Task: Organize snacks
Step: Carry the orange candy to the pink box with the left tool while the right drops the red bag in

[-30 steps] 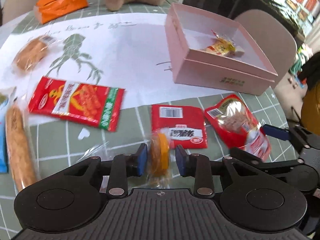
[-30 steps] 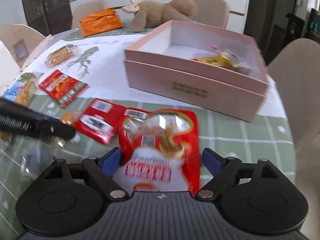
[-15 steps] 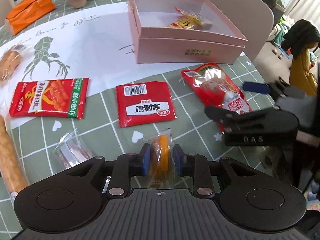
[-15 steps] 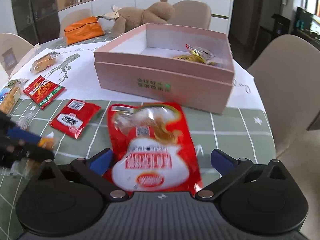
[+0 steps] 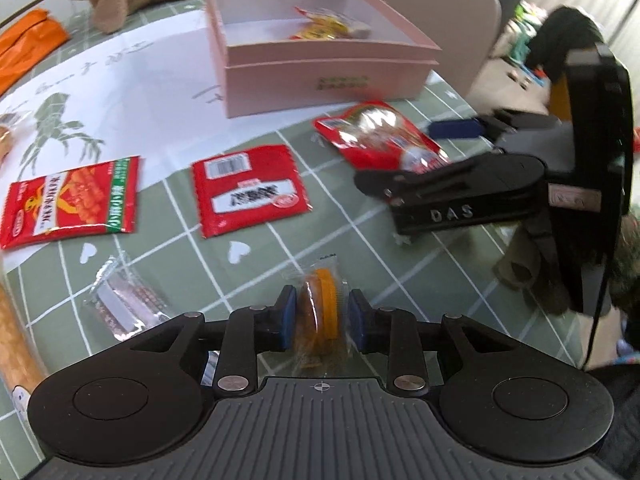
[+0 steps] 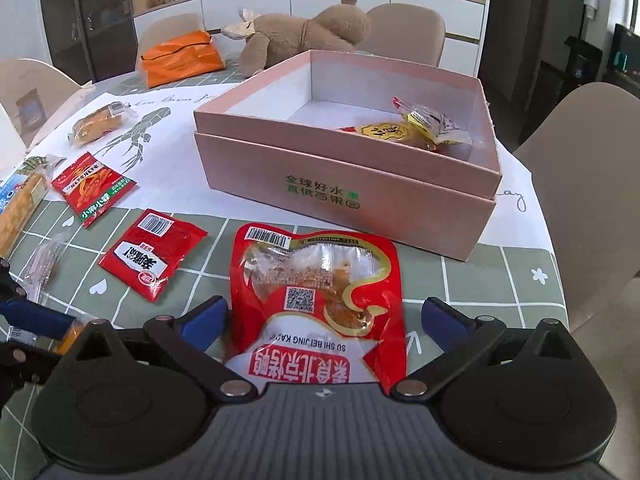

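My left gripper is shut on a small orange snack in a clear wrapper and holds it above the green checked table. My right gripper is open, its blue pads on either side of a large red duck snack pouch that lies flat on the table; the gripper also shows in the left wrist view. The pink box stands behind the pouch with a yellow wrapped snack inside.
A small red sachet, a red-green sachet, a clear wrapped snack, a bread roll and a long bread pack lie to the left. A plush toy and orange bag sit at the back. Chairs ring the table.
My left gripper closed on the orange snack and lifted it back from the table. My right gripper opened wider and shifted around the red pouch.
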`<move>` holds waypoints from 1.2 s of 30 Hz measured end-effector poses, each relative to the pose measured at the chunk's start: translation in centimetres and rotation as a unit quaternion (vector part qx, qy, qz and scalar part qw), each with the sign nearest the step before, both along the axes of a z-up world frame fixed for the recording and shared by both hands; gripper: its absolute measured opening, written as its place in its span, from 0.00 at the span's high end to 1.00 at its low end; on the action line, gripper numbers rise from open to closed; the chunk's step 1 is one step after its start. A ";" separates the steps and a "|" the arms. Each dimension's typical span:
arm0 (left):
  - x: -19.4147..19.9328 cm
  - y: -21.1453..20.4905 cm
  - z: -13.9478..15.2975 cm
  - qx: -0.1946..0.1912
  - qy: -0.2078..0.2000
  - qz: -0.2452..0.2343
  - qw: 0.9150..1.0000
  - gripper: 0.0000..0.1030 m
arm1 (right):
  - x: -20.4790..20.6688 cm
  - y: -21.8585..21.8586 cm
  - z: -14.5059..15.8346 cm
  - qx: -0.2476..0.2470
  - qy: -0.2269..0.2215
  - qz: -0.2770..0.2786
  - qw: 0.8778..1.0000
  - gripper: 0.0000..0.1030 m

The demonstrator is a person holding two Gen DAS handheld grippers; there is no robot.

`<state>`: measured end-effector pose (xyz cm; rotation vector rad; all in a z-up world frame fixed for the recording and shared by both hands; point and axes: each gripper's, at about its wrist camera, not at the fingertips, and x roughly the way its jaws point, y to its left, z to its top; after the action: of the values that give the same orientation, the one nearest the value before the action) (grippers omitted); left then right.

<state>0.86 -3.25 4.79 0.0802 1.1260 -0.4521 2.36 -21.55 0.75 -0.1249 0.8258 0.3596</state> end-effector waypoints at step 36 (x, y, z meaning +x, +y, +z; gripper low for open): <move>16.6 2.5 15.9 -0.198 -0.127 0.121 0.964 0.70 | 7.2 -5.1 19.8 0.054 -0.141 -0.008 0.988 0.23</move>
<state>17.46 -0.74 20.65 -0.3378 0.7647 -0.4265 9.57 -26.64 20.52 -0.0664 0.5256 0.3604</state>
